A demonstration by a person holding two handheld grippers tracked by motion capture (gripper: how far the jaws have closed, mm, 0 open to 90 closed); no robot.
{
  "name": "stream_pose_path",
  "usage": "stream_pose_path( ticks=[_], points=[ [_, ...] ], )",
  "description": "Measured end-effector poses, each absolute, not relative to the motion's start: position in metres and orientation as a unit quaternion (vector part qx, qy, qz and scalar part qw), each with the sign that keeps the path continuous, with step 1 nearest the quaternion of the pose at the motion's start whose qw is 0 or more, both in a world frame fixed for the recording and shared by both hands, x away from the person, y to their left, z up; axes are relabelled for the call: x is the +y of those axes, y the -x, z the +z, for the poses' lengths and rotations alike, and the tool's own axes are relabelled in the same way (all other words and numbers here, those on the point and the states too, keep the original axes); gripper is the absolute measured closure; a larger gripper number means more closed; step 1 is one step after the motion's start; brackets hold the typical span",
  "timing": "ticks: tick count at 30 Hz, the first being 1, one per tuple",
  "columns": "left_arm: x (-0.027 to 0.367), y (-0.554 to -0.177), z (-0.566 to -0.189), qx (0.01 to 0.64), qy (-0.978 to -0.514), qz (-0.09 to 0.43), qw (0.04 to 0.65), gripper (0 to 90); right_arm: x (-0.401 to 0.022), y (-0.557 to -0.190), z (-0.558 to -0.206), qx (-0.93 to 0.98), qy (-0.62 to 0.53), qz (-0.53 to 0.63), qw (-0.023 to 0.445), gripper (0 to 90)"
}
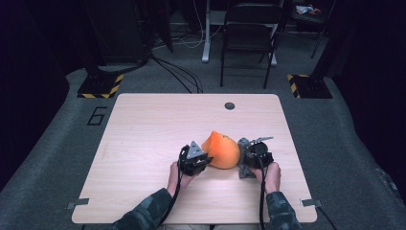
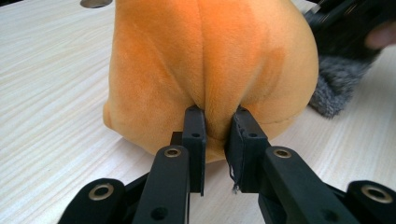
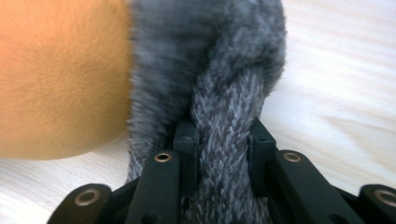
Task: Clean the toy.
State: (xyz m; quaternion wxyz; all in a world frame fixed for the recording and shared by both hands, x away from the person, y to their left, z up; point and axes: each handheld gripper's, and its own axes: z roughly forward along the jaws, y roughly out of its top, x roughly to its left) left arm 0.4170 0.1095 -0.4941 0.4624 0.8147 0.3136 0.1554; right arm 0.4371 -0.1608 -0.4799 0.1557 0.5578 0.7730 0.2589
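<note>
Since the orange plush was soft and light, the left gripper just pinched a fold of it dead ahead, while the right gripper clamped the grey knit piece beside it; squishy stuff, grab folds.

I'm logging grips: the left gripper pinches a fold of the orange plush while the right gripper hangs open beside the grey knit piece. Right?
Not quite. The right gripper is shut on the grey knit piece, as the right gripper view shows. The left gripper does pinch a fold of the orange plush.
</note>
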Motion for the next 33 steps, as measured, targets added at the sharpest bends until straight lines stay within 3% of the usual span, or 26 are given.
stream_pose_path(
  ticks=[6,12,14,18,21,24,29,33],
  points=[
    [0.112,-0.419,-0.495,0.323,-0.811,0.154,0.464,77.5,-0.163,-0.427,-0.437,0.752,-0.543,0.333,0.171,71.9],
    [0.116,-0.422,-0.497,0.332,-0.805,0.154,0.467,75.2,-0.14,-0.423,-0.433,0.764,-0.518,0.342,0.177,72.0],
    [0.116,-0.422,-0.497,0.333,-0.805,0.159,0.464,68.3,-0.136,-0.424,-0.436,0.766,-0.518,0.333,0.186,72.0],
    [0.114,-0.42,-0.497,0.324,-0.818,0.185,0.437,44.6,-0.137,-0.427,-0.44,0.765,-0.518,0.331,0.19,72.0],
    [0.113,-0.419,-0.501,0.313,-0.817,0.206,0.438,38.4,-0.137,-0.428,-0.44,0.766,-0.518,0.328,0.193,72.0],
    [0.109,-0.418,-0.505,0.292,-0.823,0.221,0.435,41.5,-0.135,-0.427,-0.44,0.765,-0.522,0.325,0.194,72.0],
    [0.107,-0.418,-0.506,0.29,-0.819,0.222,0.442,66.4,-0.135,-0.427,-0.44,0.762,-0.522,0.329,0.195,72.0],
    [0.109,-0.419,-0.497,0.313,-0.816,0.194,0.447,74.0,-0.136,-0.427,-0.438,0.759,-0.52,0.338,0.199,72.0]
  ],
)
